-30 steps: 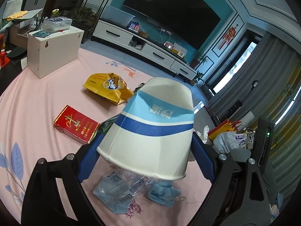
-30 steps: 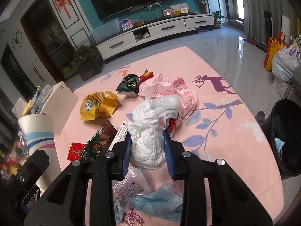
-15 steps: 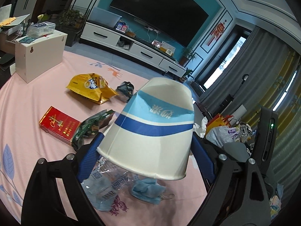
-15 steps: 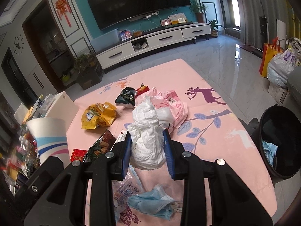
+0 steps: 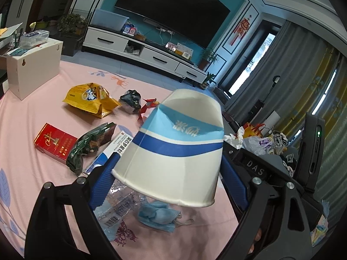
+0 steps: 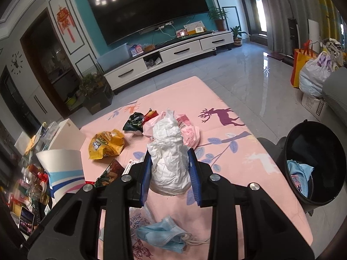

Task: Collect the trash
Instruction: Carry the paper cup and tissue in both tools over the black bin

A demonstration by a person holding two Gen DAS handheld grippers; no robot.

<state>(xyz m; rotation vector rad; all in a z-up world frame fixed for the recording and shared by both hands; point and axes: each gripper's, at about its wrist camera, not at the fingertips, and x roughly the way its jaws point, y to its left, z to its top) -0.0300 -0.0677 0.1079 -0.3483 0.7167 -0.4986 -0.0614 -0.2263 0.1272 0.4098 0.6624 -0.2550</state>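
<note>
We hold a paper cup (image 5: pixel 173 151) upside down in our left gripper (image 5: pixel 169 173), its blue pads (image 5: pixel 104 177) spread wide and pressing the cup's sides near the rim. Our right gripper (image 6: pixel 170 171) is closed to a narrow gap on a crumpled white bag (image 6: pixel 170 162), squeezed between the two pads above the pink tablecloth (image 6: pixel 238 151).

On the cloth below us lie a blue face mask (image 6: pixel 162 236) and a clear plastic wrapper (image 5: pixel 117 212). Farther off we see a red cigarette box (image 5: pixel 54 143), a green snack bag (image 5: pixel 91 145), a yellow chip bag (image 5: pixel 91 99), a dark crumpled wrapper (image 6: pixel 134 123) and a pink plastic bag (image 6: pixel 188 132). A black bin (image 6: pixel 314 162) stands just beside the table's right edge, with some blue trash inside.
</note>
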